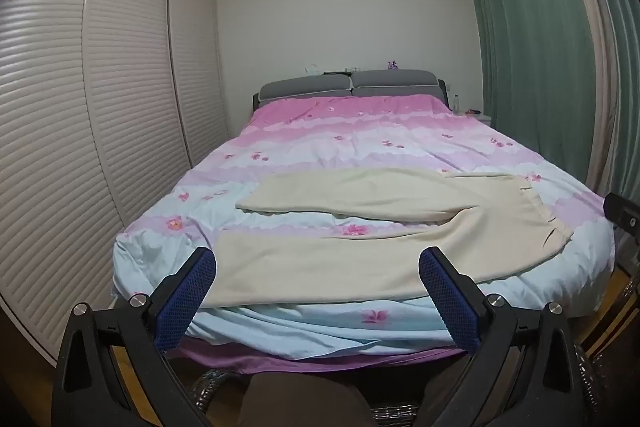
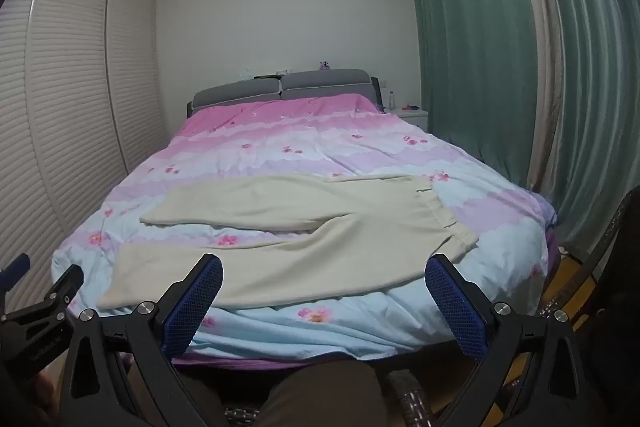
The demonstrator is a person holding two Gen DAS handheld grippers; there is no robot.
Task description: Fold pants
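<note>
At far left stands a louvred wardrobe (image 1: 120,99), its sliding doors shut, running along the bed's left side; next comes the bed (image 1: 280,327) under a quilt (image 1: 360,139) banded pink, lilac and pale blue with flower prints, with a grey headboard (image 1: 348,85) at the far wall; the pants (image 1: 320,267), cream-coloured, lie flat across the near part of the quilt, unfolded, legs pointing left and splayed apart, waistband at right near the bed's right edge, the nearer leg along the foot edge; the left gripper (image 1: 318,291) hangs just short of the foot of the bed, jaws spread wide and empty, blue pads (image 1: 188,303) apart from the cloth; the right gripper (image 2: 324,291) hangs likewise, jaws spread wide, holding nothing, in front of the nearer leg; a white nightstand (image 2: 414,115) sits by the headboard; green curtains (image 2: 480,47) cover the right wall.
</note>
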